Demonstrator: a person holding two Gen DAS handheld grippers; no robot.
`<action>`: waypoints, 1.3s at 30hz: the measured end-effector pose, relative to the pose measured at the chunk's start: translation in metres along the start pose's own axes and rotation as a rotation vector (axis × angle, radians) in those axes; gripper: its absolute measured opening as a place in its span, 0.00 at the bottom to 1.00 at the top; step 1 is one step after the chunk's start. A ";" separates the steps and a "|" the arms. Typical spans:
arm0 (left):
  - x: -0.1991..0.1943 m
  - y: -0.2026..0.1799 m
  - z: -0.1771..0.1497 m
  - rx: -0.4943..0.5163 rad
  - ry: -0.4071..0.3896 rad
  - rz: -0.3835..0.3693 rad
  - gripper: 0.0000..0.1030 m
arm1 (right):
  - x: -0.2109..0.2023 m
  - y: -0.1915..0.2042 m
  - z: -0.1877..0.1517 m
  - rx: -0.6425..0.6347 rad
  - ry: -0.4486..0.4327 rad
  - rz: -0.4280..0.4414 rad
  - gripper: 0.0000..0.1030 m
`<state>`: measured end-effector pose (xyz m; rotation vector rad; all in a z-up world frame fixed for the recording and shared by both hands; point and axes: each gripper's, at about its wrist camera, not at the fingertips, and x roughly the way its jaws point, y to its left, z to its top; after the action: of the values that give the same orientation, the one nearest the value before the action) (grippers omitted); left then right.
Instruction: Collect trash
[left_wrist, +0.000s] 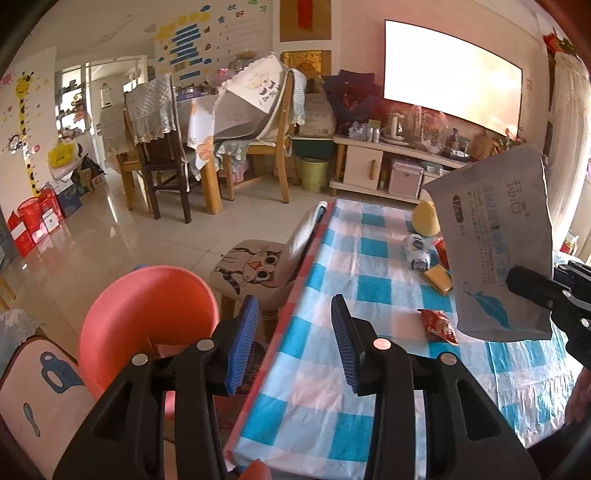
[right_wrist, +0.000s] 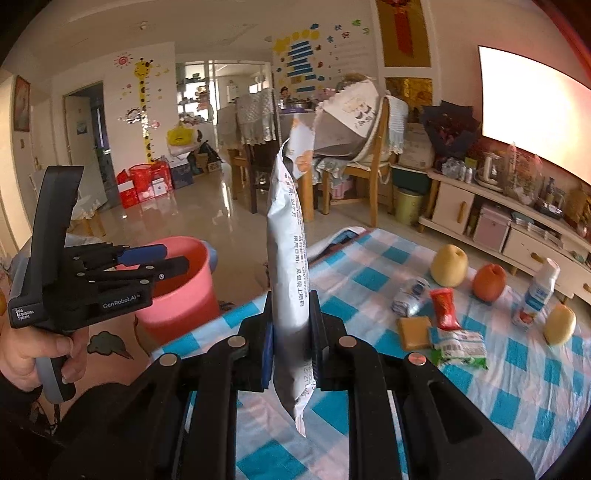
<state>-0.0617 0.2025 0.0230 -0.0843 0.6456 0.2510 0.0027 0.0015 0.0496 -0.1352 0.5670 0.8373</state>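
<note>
White wrapper (right_wrist: 290, 280) above table edge (right_wrist: 207, 325).

Both grippers are showing matte black plastic frames with round silver rivets at the linkage joints. The left gripper (left_wrist: 293, 343) is wearing ribbed blue pads (left_wrist: 243, 343) on its fingers; its body is bearing white "GenRobot.AI" lettering and a small "Data Acquisition System" label above a grey-trimmed handle. The right gripper (right_wrist: 291, 343) is showing blue pad edging too.

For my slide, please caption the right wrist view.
Right tongs grip a grey wrapper above the checked table, pink bucket beyond.
</note>
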 end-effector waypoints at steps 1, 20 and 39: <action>-0.001 0.003 0.000 -0.003 -0.001 0.005 0.42 | 0.003 0.003 0.002 0.001 0.000 0.009 0.17; 0.003 0.140 -0.005 -0.142 0.008 0.183 0.41 | 0.104 0.123 0.055 -0.098 0.033 0.212 0.17; 0.065 0.214 -0.013 -0.226 0.094 0.239 0.41 | 0.200 0.180 0.068 -0.097 0.124 0.270 0.17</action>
<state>-0.0744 0.4204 -0.0267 -0.2376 0.7199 0.5527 0.0056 0.2777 0.0204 -0.2030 0.6703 1.1254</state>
